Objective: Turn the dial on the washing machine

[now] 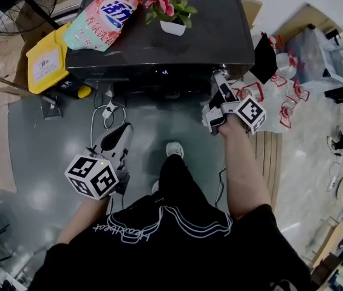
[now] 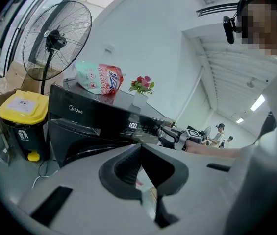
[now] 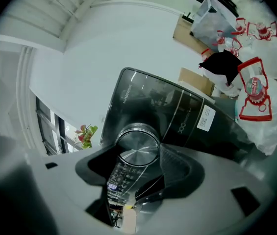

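at your 8 o'clock your left gripper (image 1: 121,132) hangs with its jaws together on nothing. at 1 o'clock your right gripper (image 1: 220,79) is clamped on the silver dial (image 3: 137,153), at the right end of the washing machine's (image 1: 220,35) front. beyond, on its top, a detergent bag (image 1: 105,14) lies at 11 o'clock and a flower pot (image 1: 172,26) stands at 12.

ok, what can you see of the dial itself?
The dial is a round knob with a brushed silver face and a shiny rim, standing out from the dark glossy front panel of the washing machine. The right gripper is closed on it, one jaw each side.
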A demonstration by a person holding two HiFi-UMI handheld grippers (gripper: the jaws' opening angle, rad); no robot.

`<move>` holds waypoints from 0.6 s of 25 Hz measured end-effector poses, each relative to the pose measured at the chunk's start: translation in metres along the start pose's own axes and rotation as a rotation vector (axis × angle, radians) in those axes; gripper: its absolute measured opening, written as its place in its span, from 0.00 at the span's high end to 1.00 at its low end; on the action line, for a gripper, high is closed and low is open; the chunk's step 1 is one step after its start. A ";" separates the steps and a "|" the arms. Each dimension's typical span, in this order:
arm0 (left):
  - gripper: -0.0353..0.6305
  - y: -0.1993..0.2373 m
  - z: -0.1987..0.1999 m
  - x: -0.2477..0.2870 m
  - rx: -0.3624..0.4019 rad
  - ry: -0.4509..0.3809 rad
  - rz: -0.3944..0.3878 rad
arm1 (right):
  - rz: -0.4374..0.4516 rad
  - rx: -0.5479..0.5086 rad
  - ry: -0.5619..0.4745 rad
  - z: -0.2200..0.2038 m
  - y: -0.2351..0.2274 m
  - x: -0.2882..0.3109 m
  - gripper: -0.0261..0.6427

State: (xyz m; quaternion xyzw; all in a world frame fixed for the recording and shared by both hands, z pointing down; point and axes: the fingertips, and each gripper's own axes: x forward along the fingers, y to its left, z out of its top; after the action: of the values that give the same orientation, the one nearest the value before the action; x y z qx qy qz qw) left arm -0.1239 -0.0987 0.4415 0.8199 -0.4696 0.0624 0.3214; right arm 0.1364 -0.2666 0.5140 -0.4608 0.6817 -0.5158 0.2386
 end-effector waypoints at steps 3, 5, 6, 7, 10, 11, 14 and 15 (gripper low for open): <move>0.94 -0.002 0.002 0.003 0.003 0.000 -0.006 | 0.006 -0.008 0.003 0.000 0.001 0.001 0.54; 0.94 -0.004 0.003 0.005 0.004 -0.001 -0.010 | -0.001 -0.034 0.005 0.001 0.002 0.000 0.54; 0.94 -0.004 0.003 0.006 0.004 0.000 -0.011 | -0.002 -0.054 0.007 0.002 0.003 0.000 0.54; 0.94 -0.005 0.003 0.007 0.003 0.001 -0.011 | -0.003 -0.079 0.010 0.002 0.004 -0.001 0.54; 0.94 -0.006 0.001 0.008 0.000 0.006 -0.014 | -0.024 -0.207 0.024 0.003 0.010 -0.005 0.51; 0.94 -0.006 0.000 0.009 0.000 0.007 -0.014 | -0.034 -0.266 0.029 0.004 0.013 -0.006 0.50; 0.94 -0.008 0.000 0.012 -0.003 0.006 -0.018 | -0.058 -0.449 0.055 0.005 0.021 -0.009 0.47; 0.94 -0.009 0.000 0.013 -0.004 0.006 -0.020 | -0.066 -0.519 0.065 0.005 0.024 -0.010 0.45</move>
State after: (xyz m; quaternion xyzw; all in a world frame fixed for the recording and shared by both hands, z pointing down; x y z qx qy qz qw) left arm -0.1091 -0.1048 0.4425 0.8238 -0.4604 0.0609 0.3250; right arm 0.1355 -0.2593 0.4882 -0.5118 0.7831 -0.3456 0.0731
